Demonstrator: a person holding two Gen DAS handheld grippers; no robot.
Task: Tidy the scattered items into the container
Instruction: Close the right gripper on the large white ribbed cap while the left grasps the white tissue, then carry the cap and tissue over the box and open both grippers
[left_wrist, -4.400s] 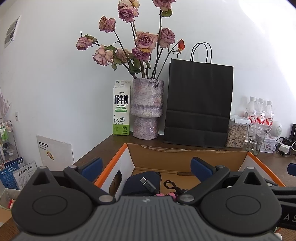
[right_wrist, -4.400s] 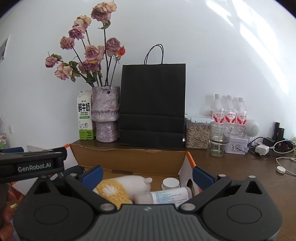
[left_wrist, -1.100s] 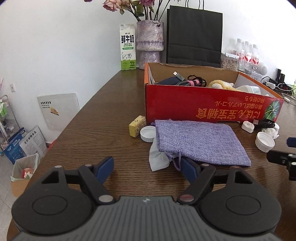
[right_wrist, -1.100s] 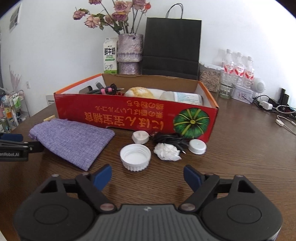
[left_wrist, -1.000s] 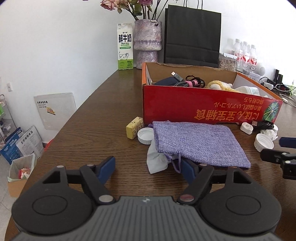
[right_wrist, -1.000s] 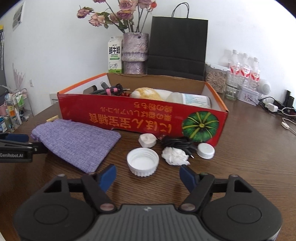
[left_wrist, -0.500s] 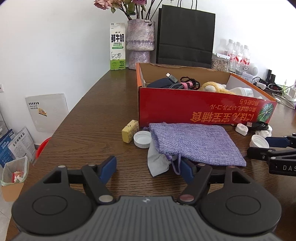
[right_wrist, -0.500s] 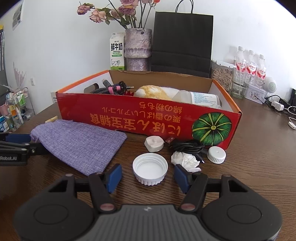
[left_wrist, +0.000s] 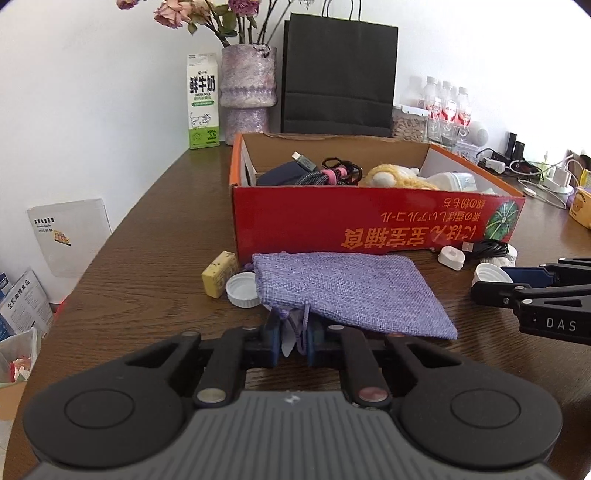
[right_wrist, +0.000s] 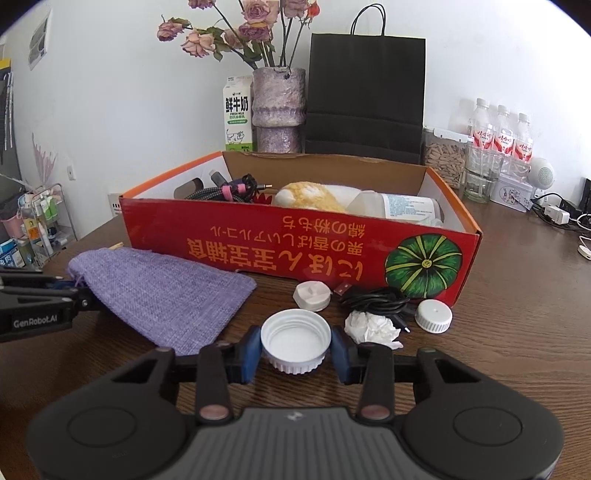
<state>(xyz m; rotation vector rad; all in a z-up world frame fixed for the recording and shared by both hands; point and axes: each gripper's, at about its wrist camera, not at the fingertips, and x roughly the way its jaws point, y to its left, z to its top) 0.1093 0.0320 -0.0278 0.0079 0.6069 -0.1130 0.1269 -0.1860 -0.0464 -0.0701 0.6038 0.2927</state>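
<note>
The red cardboard box (left_wrist: 369, 225) (right_wrist: 258, 236) stands on the wooden table and holds cables, a plush toy and a bottle. In front of it lies a purple cloth pouch (left_wrist: 351, 288) (right_wrist: 162, 291). My left gripper (left_wrist: 293, 339) is shut on the pouch's near drawstring end, with white tissue between its pads. My right gripper (right_wrist: 295, 350) is closed on a large white bottle cap (right_wrist: 295, 339), both pads against its sides. A crumpled tissue (right_wrist: 371, 328), black cable (right_wrist: 373, 297), small white cap (right_wrist: 433, 315) and white plug (right_wrist: 312, 294) lie beside it.
A yellow block (left_wrist: 218, 272) and another white cap (left_wrist: 242, 290) lie left of the pouch. A vase (left_wrist: 248, 92), milk carton (left_wrist: 201, 107), black paper bag (left_wrist: 338, 77), jars and bottles (right_wrist: 498, 147) stand behind the box. The table edge falls away on the left.
Both grippers moved forward and closed: the left onto the pouch's near end, the right onto the large white cap. Earlier both were open and further back.
</note>
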